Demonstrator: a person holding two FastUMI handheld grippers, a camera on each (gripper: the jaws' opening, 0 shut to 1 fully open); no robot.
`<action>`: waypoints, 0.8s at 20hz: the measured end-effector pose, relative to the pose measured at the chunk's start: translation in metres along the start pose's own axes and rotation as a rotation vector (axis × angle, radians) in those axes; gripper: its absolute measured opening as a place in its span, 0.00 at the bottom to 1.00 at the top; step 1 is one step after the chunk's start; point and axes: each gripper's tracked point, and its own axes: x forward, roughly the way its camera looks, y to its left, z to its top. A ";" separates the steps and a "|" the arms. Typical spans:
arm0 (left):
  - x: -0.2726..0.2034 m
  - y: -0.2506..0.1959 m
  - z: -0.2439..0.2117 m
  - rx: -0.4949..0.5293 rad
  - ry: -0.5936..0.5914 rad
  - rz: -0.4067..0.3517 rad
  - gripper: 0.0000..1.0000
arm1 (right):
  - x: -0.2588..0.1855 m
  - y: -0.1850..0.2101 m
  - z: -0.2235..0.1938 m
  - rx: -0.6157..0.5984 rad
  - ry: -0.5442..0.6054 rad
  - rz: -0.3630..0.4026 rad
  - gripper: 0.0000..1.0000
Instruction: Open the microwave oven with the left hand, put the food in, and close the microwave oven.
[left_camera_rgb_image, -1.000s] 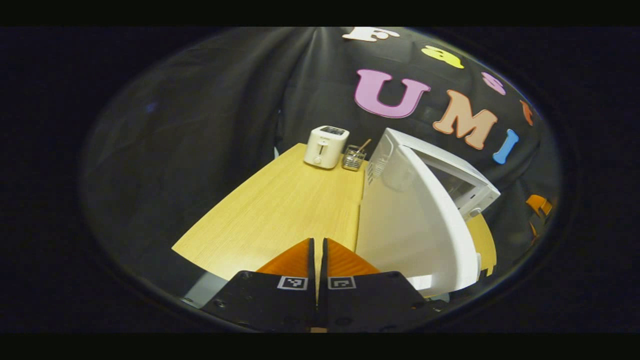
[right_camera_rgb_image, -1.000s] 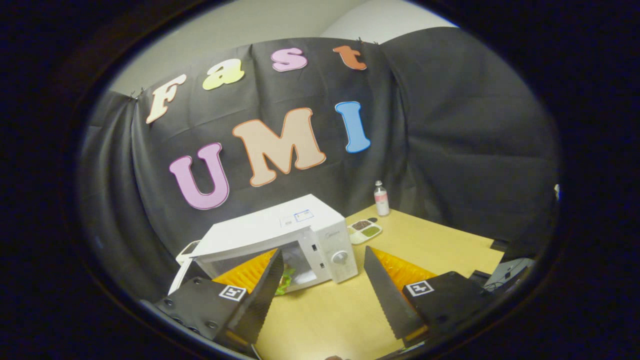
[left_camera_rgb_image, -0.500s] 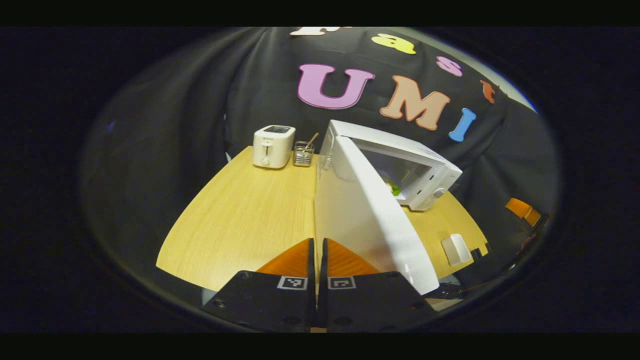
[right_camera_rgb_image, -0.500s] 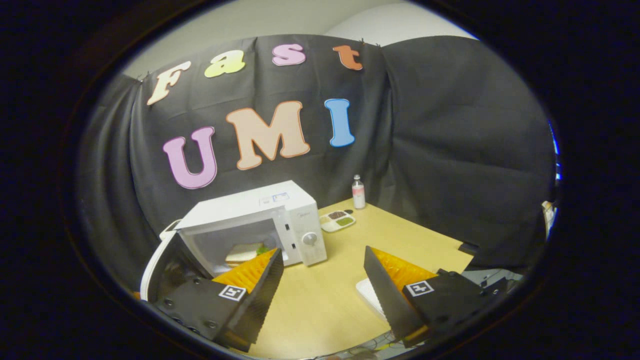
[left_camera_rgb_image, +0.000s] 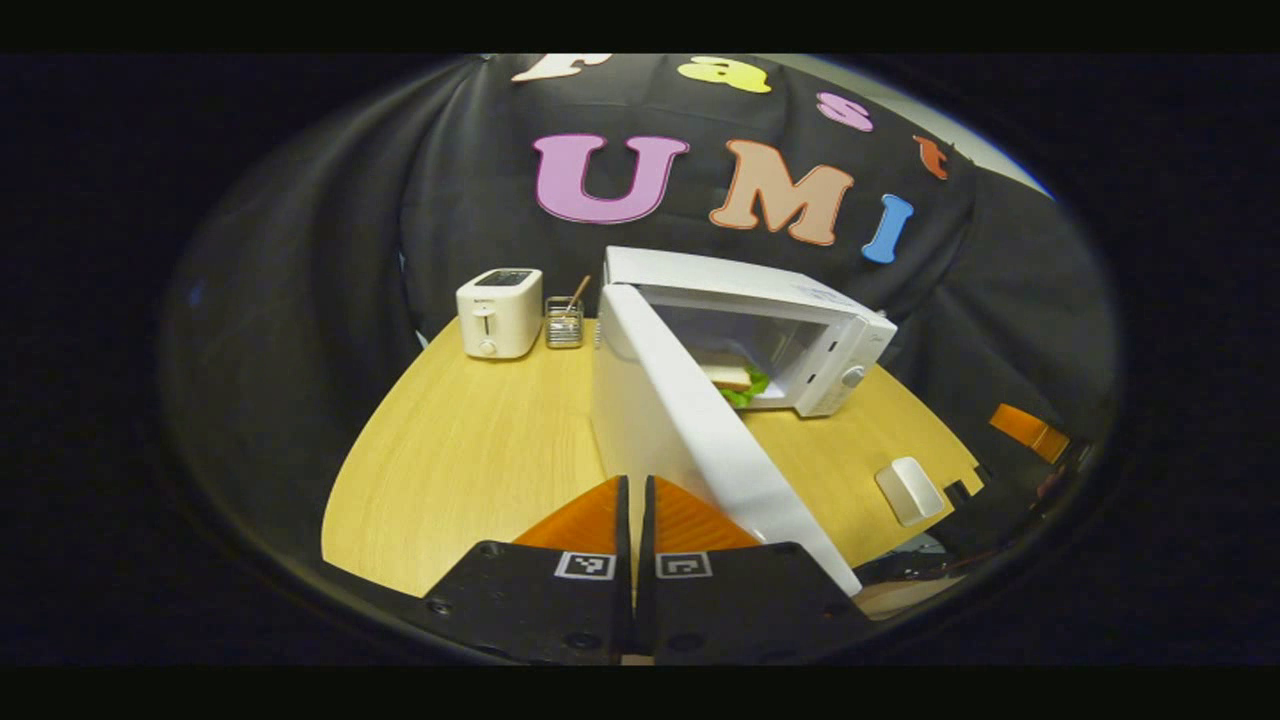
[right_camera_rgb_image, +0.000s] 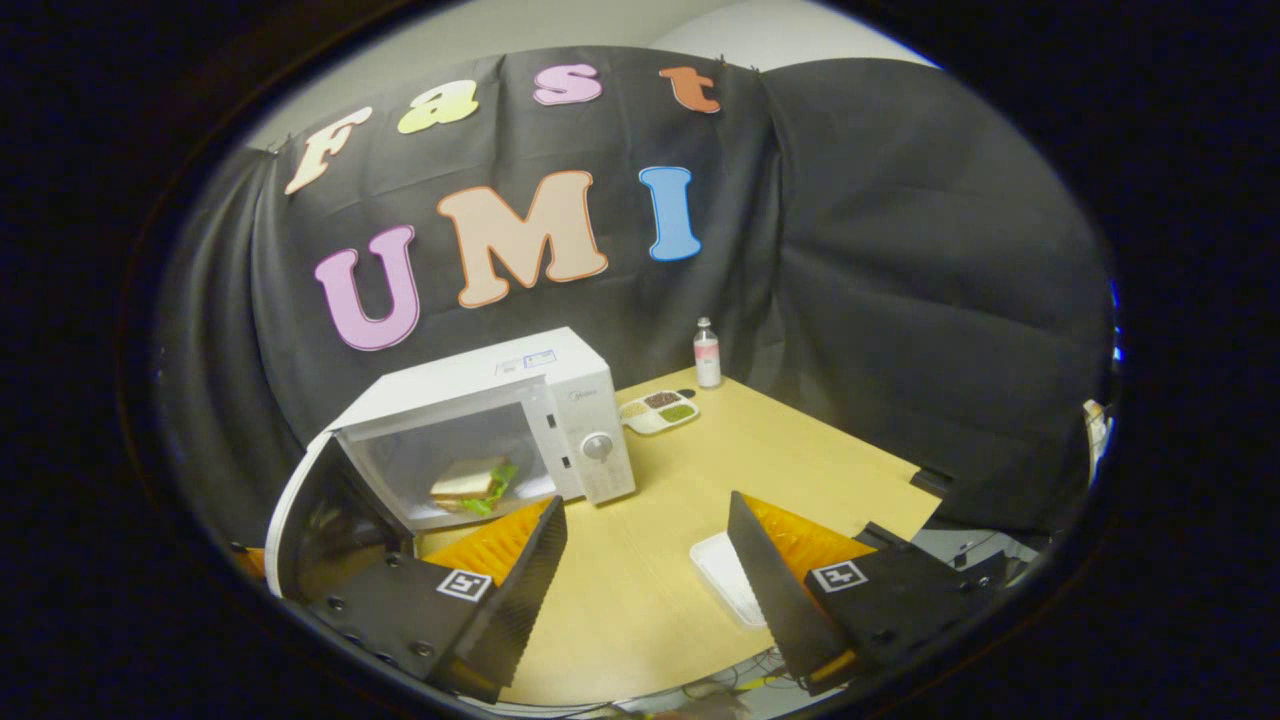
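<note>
The sandwich (right_camera_rgb_image: 470, 485) lies inside the microwave (right_camera_rgb_image: 500, 400), whose door (left_camera_rgb_image: 690, 430) stands wide open. The microwave sits on the table (right_camera_rgb_image: 760, 470). The left gripper (left_camera_rgb_image: 637, 520) is closed on nothing, just beside the door's outer face. The right gripper (right_camera_rgb_image: 645, 560) is spread open and empty above the table, a white plate (right_camera_rgb_image: 725, 580) between its fingers. A toaster (left_camera_rgb_image: 498, 312) stands left of the microwave.

microwave (right_camera_rgb_image: 575, 400): door (right_camera_rgb_image: 320, 520) swung wide
sandwich (right_camera_rgb_image: 470, 485): inside cavity
right tongs (right_camera_rgb_image: 645, 565): spread apart, holding nothing, above surface (right_camera_rgb_image: 800, 460)
white tray (right_camera_rgb_image: 725, 580): near surface's front edge
</note>
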 end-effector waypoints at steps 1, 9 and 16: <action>0.002 -0.005 0.003 0.003 -0.006 0.002 0.00 | 0.004 -0.002 0.004 0.006 -0.005 0.005 0.91; 0.024 -0.056 0.021 0.013 -0.038 -0.041 0.01 | 0.032 -0.018 0.020 0.029 -0.009 0.040 0.91; 0.054 -0.111 0.033 -0.011 -0.066 -0.118 0.01 | 0.045 -0.028 0.041 -0.003 -0.056 0.074 0.91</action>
